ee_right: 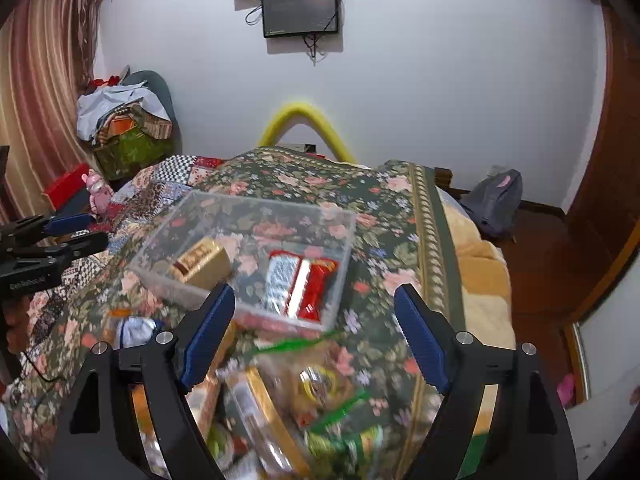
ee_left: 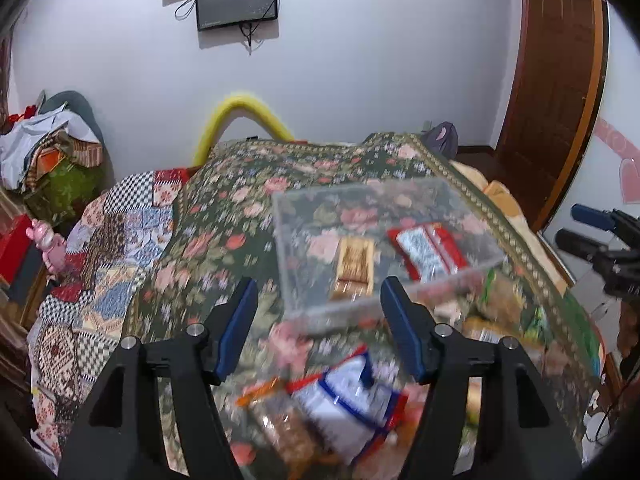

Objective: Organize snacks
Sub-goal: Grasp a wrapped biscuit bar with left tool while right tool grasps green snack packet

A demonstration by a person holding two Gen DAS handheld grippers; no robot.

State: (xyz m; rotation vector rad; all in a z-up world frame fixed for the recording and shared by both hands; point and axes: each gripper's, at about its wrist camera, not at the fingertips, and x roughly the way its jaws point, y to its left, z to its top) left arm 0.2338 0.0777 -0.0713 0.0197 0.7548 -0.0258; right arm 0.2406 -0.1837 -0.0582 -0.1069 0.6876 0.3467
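A clear plastic box [ee_left: 460, 200] [ee_right: 200, 208] sits on the floral bedspread. It holds a gold snack box [ee_left: 354, 266] [ee_right: 202, 262] and a red and silver packet [ee_left: 428, 250] [ee_right: 298, 286]. My left gripper [ee_left: 320, 300] is open and empty, above a white and blue packet [ee_left: 348, 396] and other loose snacks [ee_left: 280, 424]. My right gripper [ee_right: 314, 312] is open and empty, above a clear bag with green stripes [ee_right: 320, 384] and more snacks [ee_right: 260, 420]. Each gripper shows at the edge of the other's view [ee_left: 588, 236] [ee_right: 76, 232].
The floral bedspread [ee_left: 256, 200] [ee_right: 320, 184] covers a bed, with a patchwork quilt [ee_left: 112, 248] at its left. A pile of clothes [ee_right: 124, 120], a pink toy [ee_right: 98, 192], a backpack [ee_right: 496, 204] and a wooden door [ee_left: 556, 80] stand around it.
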